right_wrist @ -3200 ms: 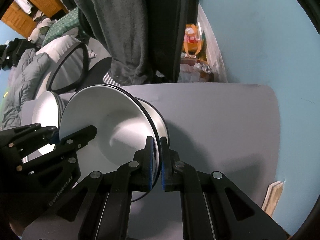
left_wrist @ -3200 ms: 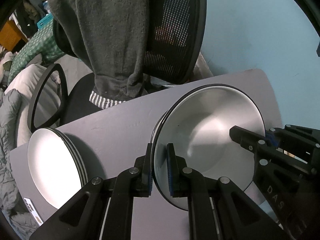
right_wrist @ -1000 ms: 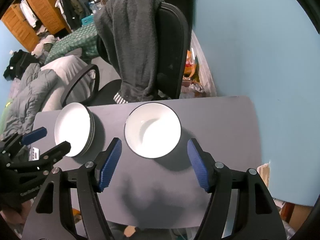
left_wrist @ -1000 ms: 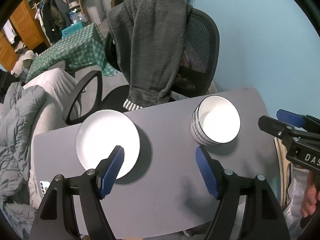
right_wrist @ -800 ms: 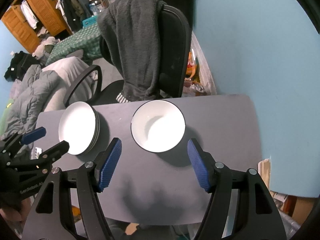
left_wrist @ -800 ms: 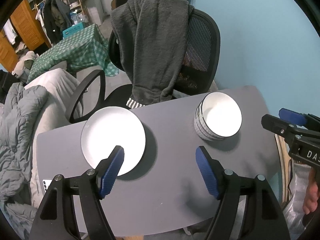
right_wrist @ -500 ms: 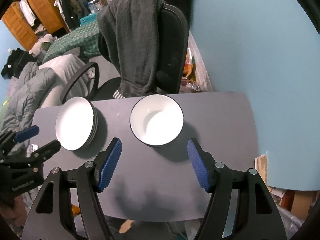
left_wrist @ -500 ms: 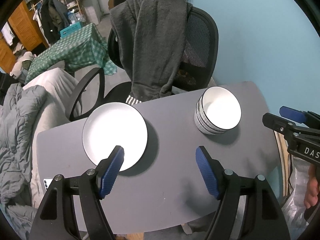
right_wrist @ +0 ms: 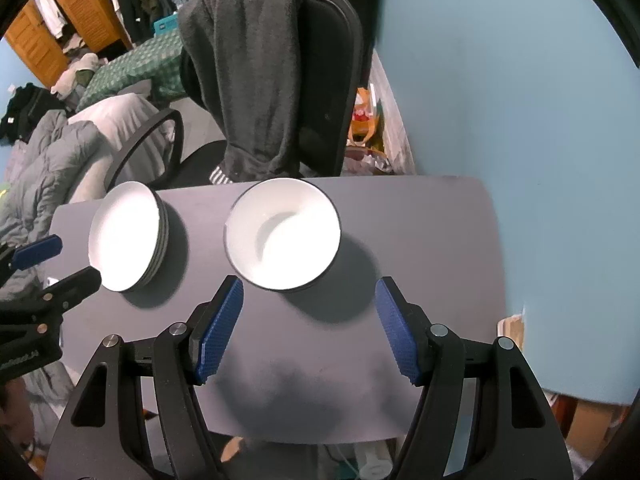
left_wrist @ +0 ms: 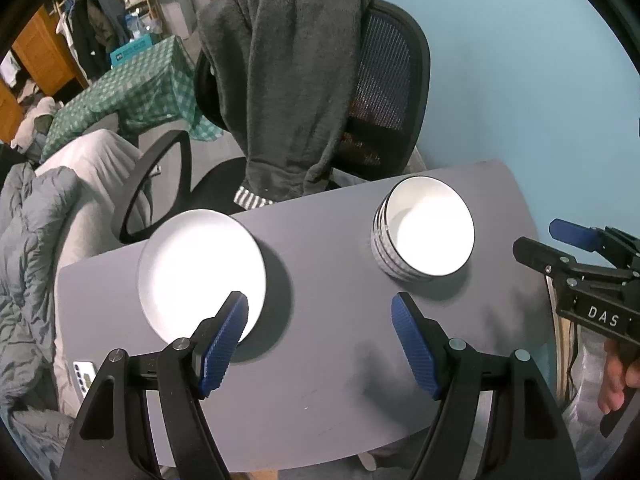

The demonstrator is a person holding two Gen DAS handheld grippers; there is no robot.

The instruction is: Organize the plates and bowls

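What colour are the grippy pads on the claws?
Blue, with a bumpy texture; the pads show best in the right wrist view.

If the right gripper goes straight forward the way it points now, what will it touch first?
Probably the stack of bowls: it sits just ahead between the open right gripper fingers. Depth is unclear, so the gray table might come first.
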